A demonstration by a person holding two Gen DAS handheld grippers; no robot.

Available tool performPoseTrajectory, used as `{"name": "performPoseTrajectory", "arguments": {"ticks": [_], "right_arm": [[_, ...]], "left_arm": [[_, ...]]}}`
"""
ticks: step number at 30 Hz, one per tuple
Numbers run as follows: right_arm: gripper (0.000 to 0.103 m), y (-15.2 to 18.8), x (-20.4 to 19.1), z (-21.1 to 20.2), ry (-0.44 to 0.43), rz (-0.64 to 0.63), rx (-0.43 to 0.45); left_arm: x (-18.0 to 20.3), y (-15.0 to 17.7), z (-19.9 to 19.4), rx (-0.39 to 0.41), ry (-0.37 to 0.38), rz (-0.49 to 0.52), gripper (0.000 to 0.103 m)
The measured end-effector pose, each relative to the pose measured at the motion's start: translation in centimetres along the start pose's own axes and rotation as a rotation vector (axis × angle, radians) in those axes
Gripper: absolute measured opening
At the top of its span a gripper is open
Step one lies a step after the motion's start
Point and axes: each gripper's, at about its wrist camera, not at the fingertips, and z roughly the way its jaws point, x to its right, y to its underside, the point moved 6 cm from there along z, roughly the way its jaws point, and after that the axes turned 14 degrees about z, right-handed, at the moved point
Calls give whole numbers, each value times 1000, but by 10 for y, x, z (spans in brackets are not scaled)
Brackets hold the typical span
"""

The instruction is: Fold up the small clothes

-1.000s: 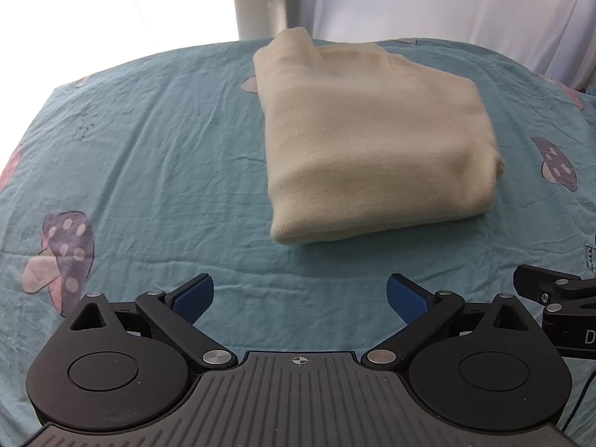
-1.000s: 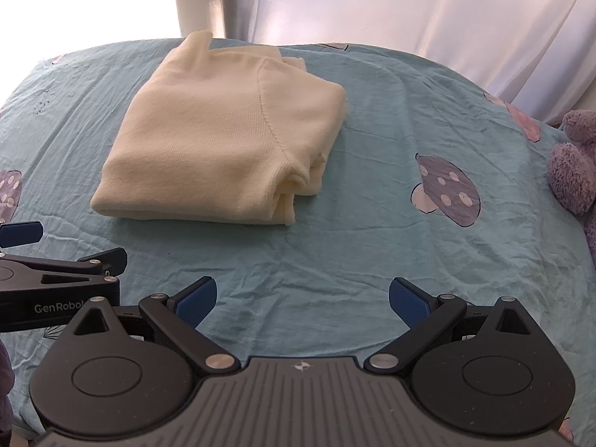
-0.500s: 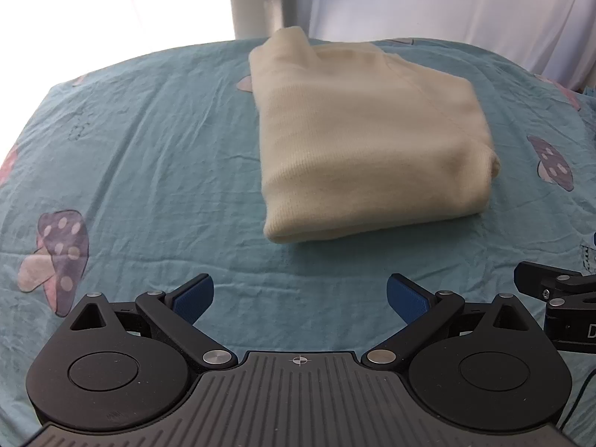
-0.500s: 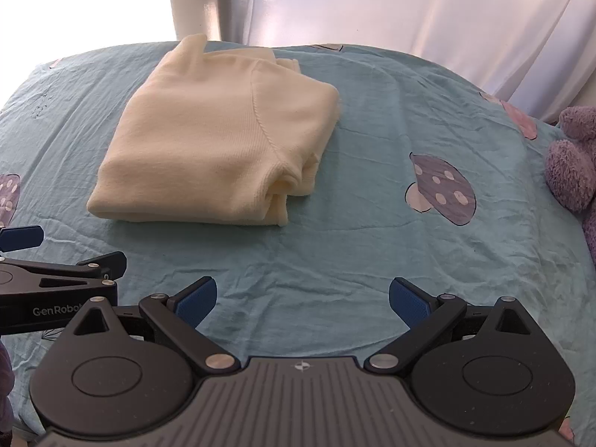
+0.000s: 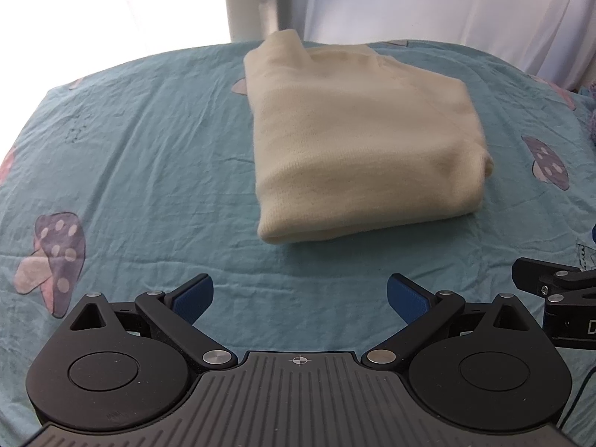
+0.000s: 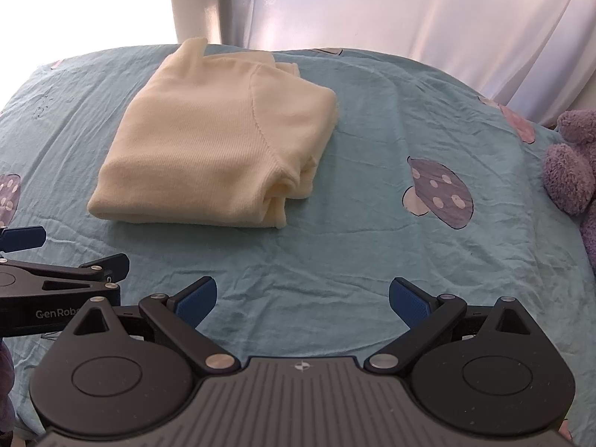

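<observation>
While both grippers hover low over the bed (image 5: 141,156), neither has anything in its grasp. Left gripper (image 5: 300,292): fingers (image 5: 193,294) spread wide, nothing between the blue pads. Right gripper (image 6: 302,296): same, fingers (image 6: 408,301) fully apart and empty. The cream sweater (image 5: 357,138) lies folded into a compact rectangle on the teal mushroom-print sheet, toward the far side of the bed, well apart from both sets of fingers. In the right wrist view the sweater (image 6: 219,145) sits ahead and to the left, folded layers showing at its near right corner. A purple plush toy (image 6: 573,171) sits at the right edge of the bed. White curtain (image 6: 409,11) behind.
</observation>
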Motion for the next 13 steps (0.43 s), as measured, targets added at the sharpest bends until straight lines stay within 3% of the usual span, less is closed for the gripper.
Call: {"name": "performPoseTrajectory", "arguments": {"ticks": [13], "right_arm": [[99,1,-4,-2,-2,-6,6]], "left_arm": [[0,2,-1,-1,-8,5,102]]}}
